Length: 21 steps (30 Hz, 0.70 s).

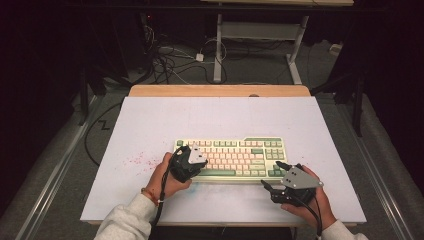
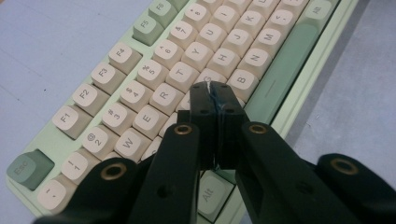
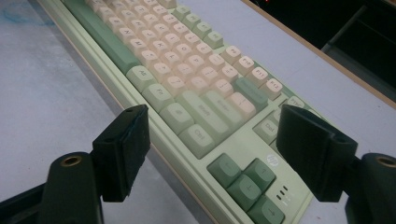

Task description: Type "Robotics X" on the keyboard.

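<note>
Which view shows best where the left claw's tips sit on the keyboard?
The left gripper view: the shut left claw sits over the keyboard near the G key. The high view shows its body over the keyboard's left end, tips hidden. The right gripper view shows the keyboard's right end.

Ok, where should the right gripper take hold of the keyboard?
Judging by its pose, grip the keyboard across the near right corner, coming in level from the right. It lies flat on the table and only its thin edge fits the open right gripper.

The keyboard (image 1: 231, 158) looks like matt plastic (keycaps smooth, cream and green); the table (image 1: 150, 120) has a dull pale top with a wooden edge.
</note>
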Each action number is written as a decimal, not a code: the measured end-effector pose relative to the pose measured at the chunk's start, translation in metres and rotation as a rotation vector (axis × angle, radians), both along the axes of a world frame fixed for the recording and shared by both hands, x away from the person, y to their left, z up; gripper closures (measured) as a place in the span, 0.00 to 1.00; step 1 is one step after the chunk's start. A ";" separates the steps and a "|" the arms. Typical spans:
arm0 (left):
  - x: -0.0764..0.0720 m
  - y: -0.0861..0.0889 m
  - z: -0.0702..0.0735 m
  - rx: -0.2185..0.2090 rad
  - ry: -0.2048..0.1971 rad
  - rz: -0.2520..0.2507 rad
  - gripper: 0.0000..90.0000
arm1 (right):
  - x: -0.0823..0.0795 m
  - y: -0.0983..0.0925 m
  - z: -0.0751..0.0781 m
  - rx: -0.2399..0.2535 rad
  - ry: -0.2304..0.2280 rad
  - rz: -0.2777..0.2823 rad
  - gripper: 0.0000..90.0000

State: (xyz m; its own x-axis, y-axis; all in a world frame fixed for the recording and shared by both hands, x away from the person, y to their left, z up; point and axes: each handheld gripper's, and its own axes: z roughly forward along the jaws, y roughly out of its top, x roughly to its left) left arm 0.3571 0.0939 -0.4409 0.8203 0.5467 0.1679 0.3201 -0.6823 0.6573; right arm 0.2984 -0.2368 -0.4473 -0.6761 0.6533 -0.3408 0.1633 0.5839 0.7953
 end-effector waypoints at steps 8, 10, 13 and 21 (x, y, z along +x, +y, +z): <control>-0.001 0.001 0.001 -0.002 -0.009 0.002 0.95 | 0.001 -0.002 0.002 0.003 -0.004 -0.006 0.30; -0.001 0.002 0.002 -0.004 -0.013 0.004 0.95 | 0.001 -0.002 0.002 0.007 -0.005 -0.007 0.30; -0.002 0.007 0.006 -0.020 -0.022 0.016 0.95 | 0.001 -0.002 0.003 0.007 -0.004 -0.007 0.30; -0.004 0.022 0.014 -0.041 -0.036 0.051 0.95 | 0.001 -0.001 0.003 0.008 0.000 -0.007 0.30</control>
State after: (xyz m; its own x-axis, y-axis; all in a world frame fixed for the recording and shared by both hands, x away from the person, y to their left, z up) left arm 0.3536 0.1159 -0.4272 0.7851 0.5947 0.1733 0.3297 -0.6380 0.6959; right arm 0.2991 -0.2381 -0.4441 -0.6717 0.6605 -0.3356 0.1675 0.5766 0.7997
